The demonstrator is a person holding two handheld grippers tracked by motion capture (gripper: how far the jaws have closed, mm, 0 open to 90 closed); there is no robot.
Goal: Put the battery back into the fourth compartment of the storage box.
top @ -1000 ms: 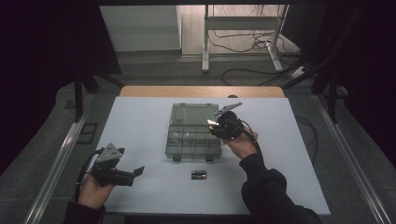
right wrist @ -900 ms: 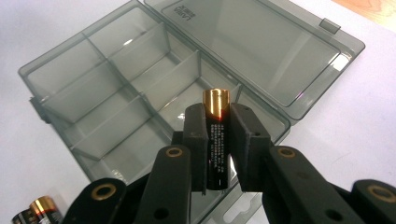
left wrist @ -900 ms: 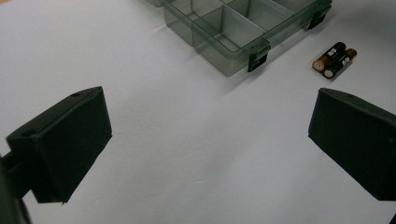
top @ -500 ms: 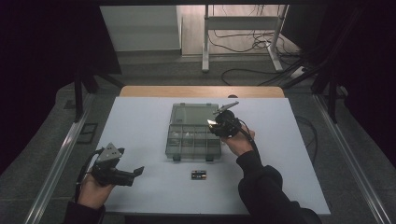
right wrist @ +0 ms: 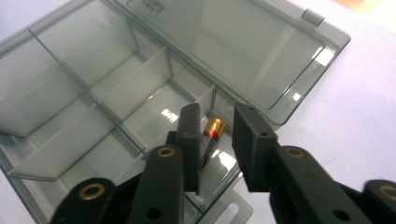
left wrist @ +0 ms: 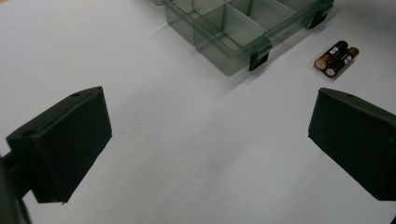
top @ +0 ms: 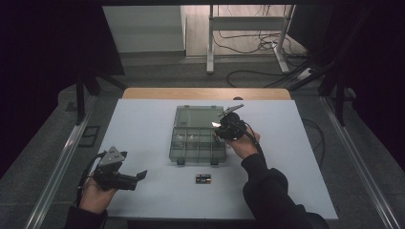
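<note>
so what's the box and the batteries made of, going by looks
Box: looks like smoky clear plastic, glossy; you see through its walls and the lid shows glare. Batteries: probably metal cells in a shiny black and copper wrap, with bare pale end caps.

Open compartment box point(top: 198, 140) sits mid-table point(top: 296, 162), lid lying flat behind it. One battery point(right wrist: 210, 135) lies in the box's right end compartment. Two batteries point(top: 203, 179) lie side by side on the table just before the box's front edge.
</note>
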